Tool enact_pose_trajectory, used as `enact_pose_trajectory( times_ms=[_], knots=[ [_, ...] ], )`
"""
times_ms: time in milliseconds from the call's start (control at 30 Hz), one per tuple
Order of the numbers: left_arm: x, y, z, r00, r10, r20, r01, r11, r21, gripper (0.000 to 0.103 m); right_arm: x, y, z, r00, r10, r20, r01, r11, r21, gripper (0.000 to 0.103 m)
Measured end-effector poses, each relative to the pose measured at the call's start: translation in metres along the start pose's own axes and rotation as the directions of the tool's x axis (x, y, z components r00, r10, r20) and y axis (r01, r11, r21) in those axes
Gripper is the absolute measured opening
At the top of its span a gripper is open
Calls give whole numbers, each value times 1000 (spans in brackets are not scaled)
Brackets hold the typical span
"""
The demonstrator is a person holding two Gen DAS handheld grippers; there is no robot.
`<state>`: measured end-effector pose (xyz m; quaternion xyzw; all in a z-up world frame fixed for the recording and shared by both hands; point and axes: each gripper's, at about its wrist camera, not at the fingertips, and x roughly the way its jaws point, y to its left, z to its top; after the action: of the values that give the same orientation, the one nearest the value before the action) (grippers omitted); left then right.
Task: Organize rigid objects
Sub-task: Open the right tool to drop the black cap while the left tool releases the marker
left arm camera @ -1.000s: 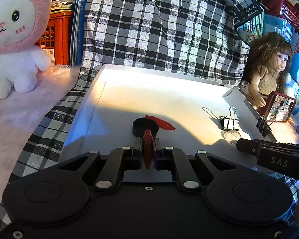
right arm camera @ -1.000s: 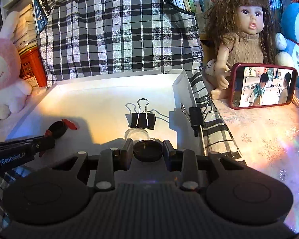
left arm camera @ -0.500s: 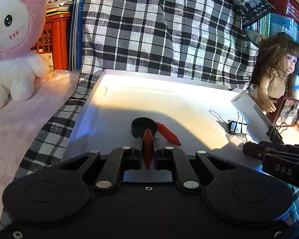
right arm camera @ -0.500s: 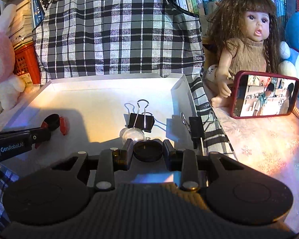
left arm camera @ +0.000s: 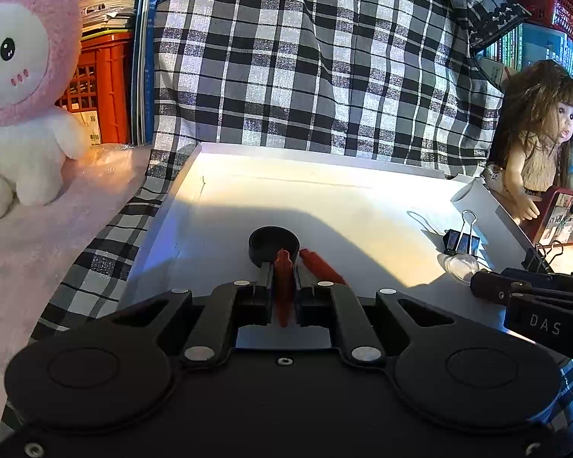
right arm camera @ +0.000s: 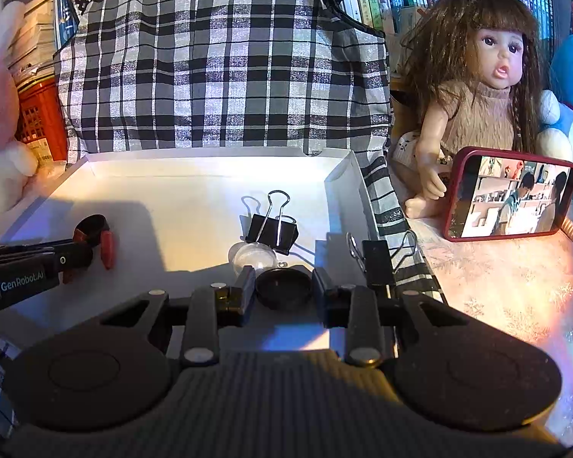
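- Red plastic handle (left arm camera: 283, 282) is pinched between the left tongs (left arm camera: 282, 267), which are closed tight on it; beyond the tips it joins a black round cup (left arm camera: 273, 245), and a second red arm (left arm camera: 320, 265) splays off to the right, lying on the white tray (left arm camera: 324, 206).
- From the right wrist view the same piece shows as a black ring (right arm camera: 92, 226) with a red arm (right arm camera: 107, 244) hanging just beside the left tongs' tip, over the tray's left part.
- Black round cap (right arm camera: 283, 287) sits between the right tongs (right arm camera: 284, 286); the fingers stand narrow, close at either side of it, and I cannot tell for certain whether they press it.
- Just ahead of that cap lie a clear dome-shaped piece (right arm camera: 252, 256) and a black binder clip (right arm camera: 273, 229) with its wire loops raised, touching each other on the tray floor.
- Another black binder clip (right arm camera: 376, 259) is clamped on the tray's right wall.
- Checked cloth (right arm camera: 217, 57) drapes behind the tray; a doll (right arm camera: 485, 87) and a red-cased phone (right arm camera: 509, 196) stand on the tabletop to the right, a pink plush rabbit (left arm camera: 15, 87) to the left.
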<state>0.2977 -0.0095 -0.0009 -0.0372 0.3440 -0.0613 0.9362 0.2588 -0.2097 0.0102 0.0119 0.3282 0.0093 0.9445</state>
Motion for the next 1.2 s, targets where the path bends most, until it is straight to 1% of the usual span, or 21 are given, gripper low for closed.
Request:
enact_pose_trajectory(
  times_ms=[133, 200, 267, 367, 500, 533, 667, 733, 800, 1033, 1200],
  knots=[
    [0, 0, 0, 1000, -4, 0, 4, 1000, 1, 11, 0, 1, 1, 1000, -4, -3, 4, 1000, -4, 37],
    [-2, -1, -1, 1000, -3, 2, 3, 1000, 6, 11, -1, 0, 1, 1000, -4, -2, 4, 1000, -1, 41],
    [-4, -1, -2, 1000, -3, 3, 3, 1000, 9, 12, -2, 0, 1, 1000, -3, -2, 3, 1000, 4, 41],
    [-9, 0, -2, 1000, -8, 11, 8, 1000, 10, 18, -4, 0, 0, 1000, -4, -1, 4, 1000, 4, 42],
    [-22, 0, -3, 999, -9, 39, 8, 1000, 27, 38, -9, 0, -3, 1000, 4, 1, -4, 1000, 5, 50],
    [-26, 0, -3, 999, -12, 48, 10, 1000, 29, 41, -11, 1, -4, 1000, 5, 3, -5, 1000, 2, 55],
    [-42, 1, -6, 998, -29, 64, 27, 999, 36, 46, -22, 4, -7, 1000, 3, 18, -3, 1000, -26, 58],
    [-51, 0, -8, 997, -30, 71, 27, 999, 45, 51, -29, 4, -9, 1000, 8, 28, -7, 1000, -30, 63],
    [-59, 1, -11, 997, -36, 74, 32, 998, 50, 54, -37, 4, -10, 999, 10, 37, -9, 999, -31, 65],
    [-90, 2, -23, 995, -57, 78, 53, 997, 49, 64, -67, 4, -16, 997, 12, 73, -7, 998, -64, 75],
    [-114, 3, -32, 994, -71, 85, 67, 997, 44, 66, -86, 6, -23, 996, 28, 90, -21, 997, -79, 79]
  ],
)
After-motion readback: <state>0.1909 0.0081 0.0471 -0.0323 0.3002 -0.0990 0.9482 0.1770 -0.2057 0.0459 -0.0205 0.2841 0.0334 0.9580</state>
